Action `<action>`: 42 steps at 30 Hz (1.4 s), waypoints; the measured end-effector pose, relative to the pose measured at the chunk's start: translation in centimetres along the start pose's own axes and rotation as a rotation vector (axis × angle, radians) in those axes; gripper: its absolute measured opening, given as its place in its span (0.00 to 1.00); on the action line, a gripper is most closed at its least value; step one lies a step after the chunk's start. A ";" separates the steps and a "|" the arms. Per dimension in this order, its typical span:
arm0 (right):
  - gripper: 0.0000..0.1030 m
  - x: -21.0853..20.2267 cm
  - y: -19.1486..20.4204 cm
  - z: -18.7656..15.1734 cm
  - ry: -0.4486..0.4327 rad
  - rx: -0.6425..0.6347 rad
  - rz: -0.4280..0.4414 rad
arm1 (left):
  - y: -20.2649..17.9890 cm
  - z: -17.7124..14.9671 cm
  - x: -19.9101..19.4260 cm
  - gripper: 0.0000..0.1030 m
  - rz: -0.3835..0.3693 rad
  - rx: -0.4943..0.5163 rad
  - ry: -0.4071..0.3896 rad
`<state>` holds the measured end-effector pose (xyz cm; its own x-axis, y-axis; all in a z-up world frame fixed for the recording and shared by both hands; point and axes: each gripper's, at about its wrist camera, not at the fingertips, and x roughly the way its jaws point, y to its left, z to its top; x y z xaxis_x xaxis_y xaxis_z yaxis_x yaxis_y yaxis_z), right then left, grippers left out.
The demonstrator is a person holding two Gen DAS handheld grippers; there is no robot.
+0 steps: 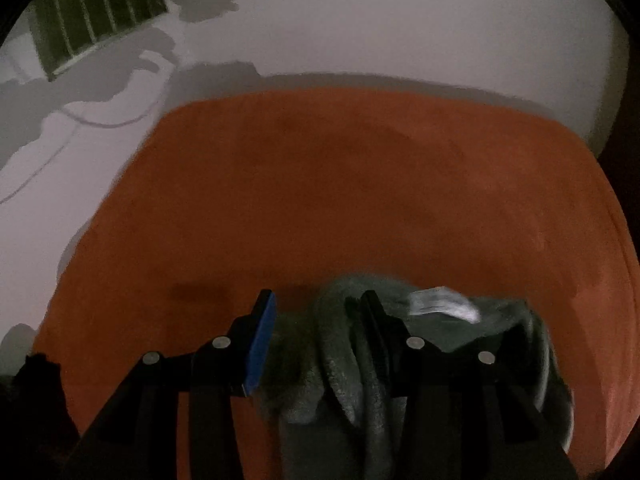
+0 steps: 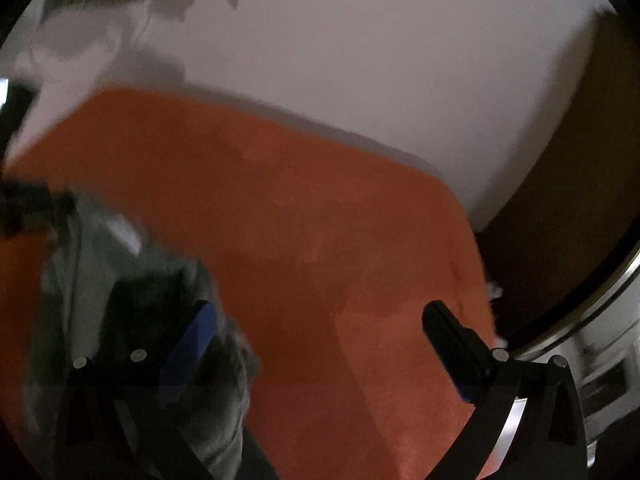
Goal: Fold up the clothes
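Your left gripper (image 1: 316, 312) has grey cloth (image 1: 340, 360) bunched between its half-spread fingers; whether they pinch it you cannot tell. Your right gripper (image 2: 320, 320) stands wide, empty, above the orange cover (image 2: 320, 220). The cloth is blurred, its lower part cut off.

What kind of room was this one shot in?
Probably a home room, maybe a bedroom. An orange cover lies over a bed-like surface against a plain white wall, with a grey garment on it. Dim and blurred, so unsure.

left gripper (image 1: 316, 312) pointing downward, jaws partly apart, cloth between them | right gripper (image 2: 320, 316) pointing downward, jaws spread wide, gripping nothing
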<state>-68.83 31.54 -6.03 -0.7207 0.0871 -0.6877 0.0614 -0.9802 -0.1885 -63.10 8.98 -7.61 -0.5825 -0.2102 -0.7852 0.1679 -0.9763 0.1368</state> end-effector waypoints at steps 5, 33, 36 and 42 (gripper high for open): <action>1.00 2.4 -4.5 -3.9 0.160 0.315 0.357 | 2.0 2.1 1.8 0.47 0.135 0.063 0.029; 1.00 -14.5 -1.2 -37.9 0.309 0.165 0.459 | 8.8 -43.5 -8.4 0.59 -0.471 0.067 0.411; 1.00 -13.8 -0.1 -38.5 0.341 0.176 0.472 | 7.3 -44.8 -8.4 0.59 -0.528 0.023 0.446; 0.95 -12.0 0.3 -40.1 0.423 0.259 0.507 | 5.6 -46.3 -8.3 0.58 -0.619 -0.024 0.537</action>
<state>-32.44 37.37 -25.93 -0.3136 -0.3811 -0.8697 0.1144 -0.9244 0.3638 -20.49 7.71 -28.29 -0.1163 0.4261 -0.8972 -0.0384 -0.9045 -0.4247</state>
